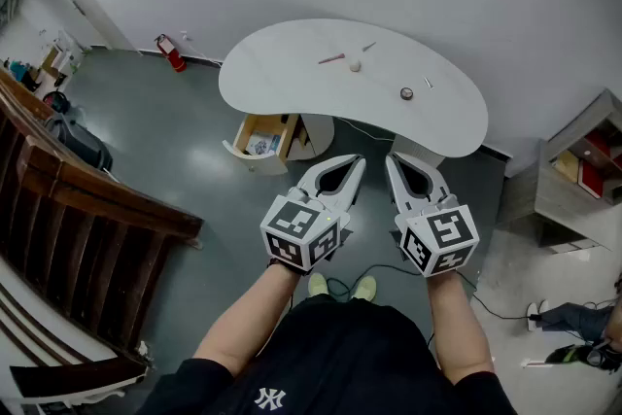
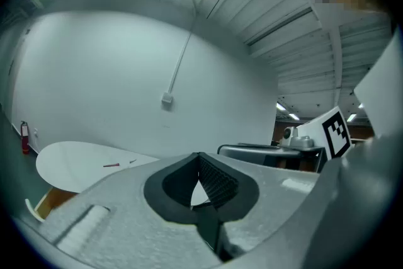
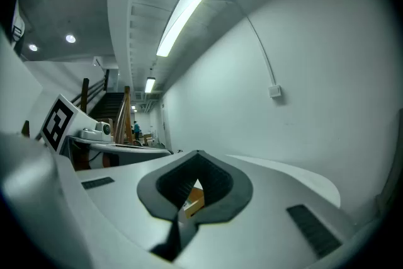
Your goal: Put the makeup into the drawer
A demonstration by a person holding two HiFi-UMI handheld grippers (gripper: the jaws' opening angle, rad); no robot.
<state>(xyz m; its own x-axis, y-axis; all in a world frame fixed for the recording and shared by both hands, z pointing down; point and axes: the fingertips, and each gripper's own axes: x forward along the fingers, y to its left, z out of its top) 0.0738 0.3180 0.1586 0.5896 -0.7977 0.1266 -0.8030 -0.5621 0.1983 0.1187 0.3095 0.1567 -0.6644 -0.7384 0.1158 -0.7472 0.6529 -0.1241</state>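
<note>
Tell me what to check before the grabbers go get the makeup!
1. Grippers empty: ok. Nothing sits in the left gripper or the right gripper.
2. Jaws ready to grab: not ok. Both pairs are shut and must open first.
3. Makeup in sight: ok. A pink stick, a little ball and a round pot lie apart on the white table.
4. Drawer open: ok. The wooden drawer is pulled out under the table's left end.
5. Room left in the drawer: cannot tell. Something lies inside.
6. Grippers at the makeup: not ok. Both are held back from the table.
</note>
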